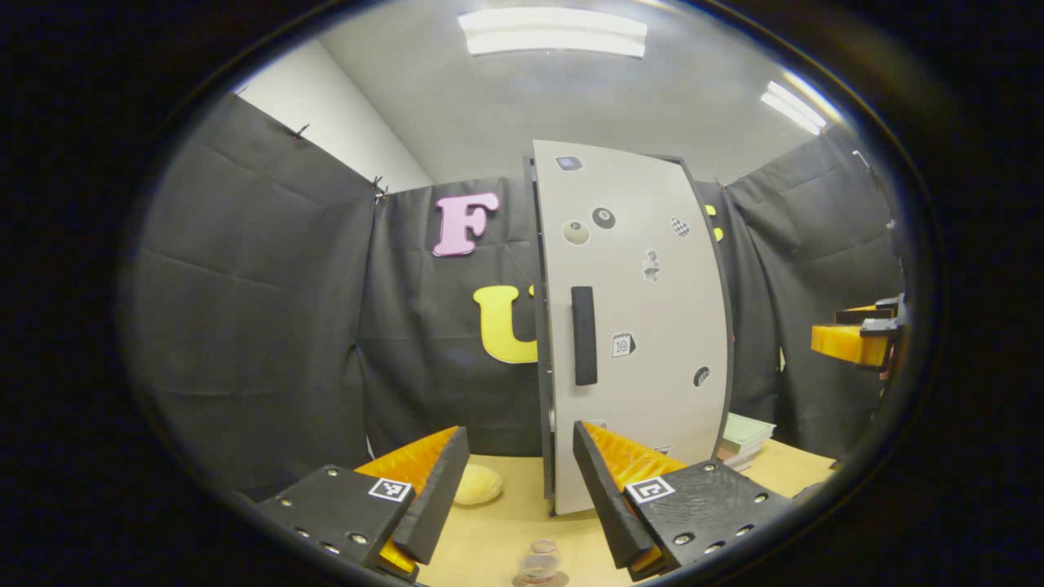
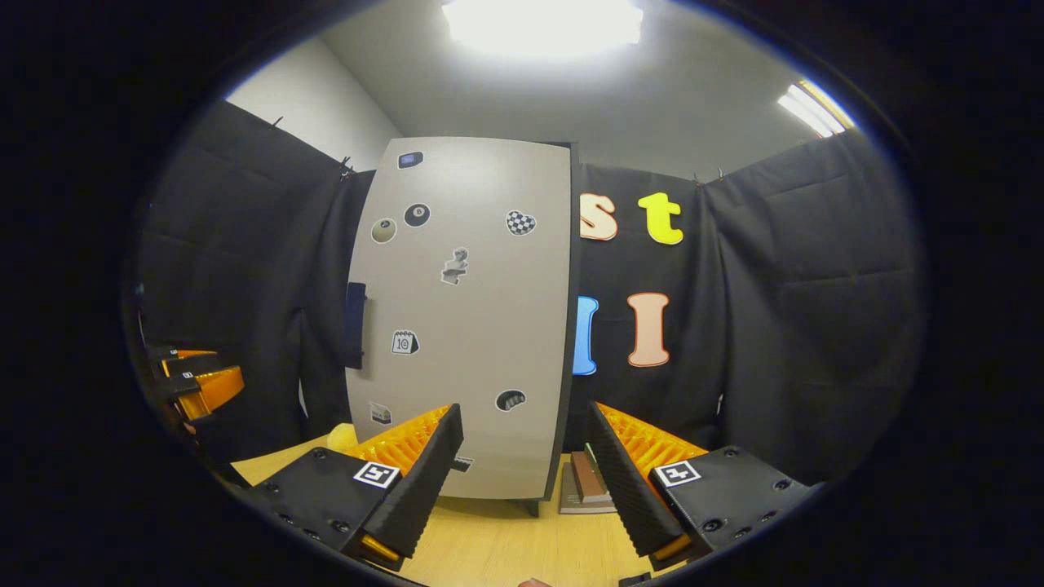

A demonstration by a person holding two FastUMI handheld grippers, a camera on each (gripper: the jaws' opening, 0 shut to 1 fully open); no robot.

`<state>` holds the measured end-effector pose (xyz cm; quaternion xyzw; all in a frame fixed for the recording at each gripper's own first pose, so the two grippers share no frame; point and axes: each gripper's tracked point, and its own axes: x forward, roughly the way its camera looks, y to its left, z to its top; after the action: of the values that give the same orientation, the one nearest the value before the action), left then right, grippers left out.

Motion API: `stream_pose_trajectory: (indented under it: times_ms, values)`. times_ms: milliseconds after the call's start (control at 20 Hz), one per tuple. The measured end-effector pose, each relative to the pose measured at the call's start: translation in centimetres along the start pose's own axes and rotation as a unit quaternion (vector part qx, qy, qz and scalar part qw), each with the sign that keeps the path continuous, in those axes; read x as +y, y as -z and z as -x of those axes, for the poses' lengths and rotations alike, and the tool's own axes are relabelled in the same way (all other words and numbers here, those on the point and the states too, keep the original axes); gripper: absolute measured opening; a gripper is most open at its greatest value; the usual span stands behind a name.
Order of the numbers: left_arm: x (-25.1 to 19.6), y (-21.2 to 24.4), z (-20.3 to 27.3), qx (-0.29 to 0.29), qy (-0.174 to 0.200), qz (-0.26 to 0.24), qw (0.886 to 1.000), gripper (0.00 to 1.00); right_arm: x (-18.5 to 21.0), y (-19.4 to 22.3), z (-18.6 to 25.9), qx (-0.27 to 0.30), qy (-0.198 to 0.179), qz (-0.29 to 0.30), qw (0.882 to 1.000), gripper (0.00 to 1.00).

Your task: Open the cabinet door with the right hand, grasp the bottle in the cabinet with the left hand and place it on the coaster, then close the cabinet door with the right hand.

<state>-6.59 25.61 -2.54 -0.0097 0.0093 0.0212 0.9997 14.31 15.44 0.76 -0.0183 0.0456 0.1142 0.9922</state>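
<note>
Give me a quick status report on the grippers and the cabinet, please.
Left gripper open, empty. Right gripper open, empty, short of the cabinet door. Door shut, handle untouched. Bottle standing on the table below left gripper.

Black cloth [image 1: 269, 326] is hanging across the middle of both views, a white wall [image 1: 326, 122] is showing at the upper left, ceiling lights [image 1: 553, 33] are glowing at the top, and a wooden tabletop [image 2: 506, 546] is lying along the bottom.

Cabinet door [image 1: 644, 326] shut; bottle [image 1: 539, 562] on table
</note>
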Motion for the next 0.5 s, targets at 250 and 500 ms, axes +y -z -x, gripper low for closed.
stream_pose_trajectory:
  times_ms: [250, 500]
  values:
    - [-0.4, 0.0, 0.8, -0.015, 0.011, 0.011, 1.000, 0.77, -1.6, 0.8, 1.7, -0.017, 0.025, -0.014, 0.999, 0.98]
    - [-0.3, -0.2, 0.4, -0.021, 0.013, 0.002, 1.000, 0.77, -3.0, 0.8, 2.3, -0.028, 0.044, -0.040, 0.998, 0.98]
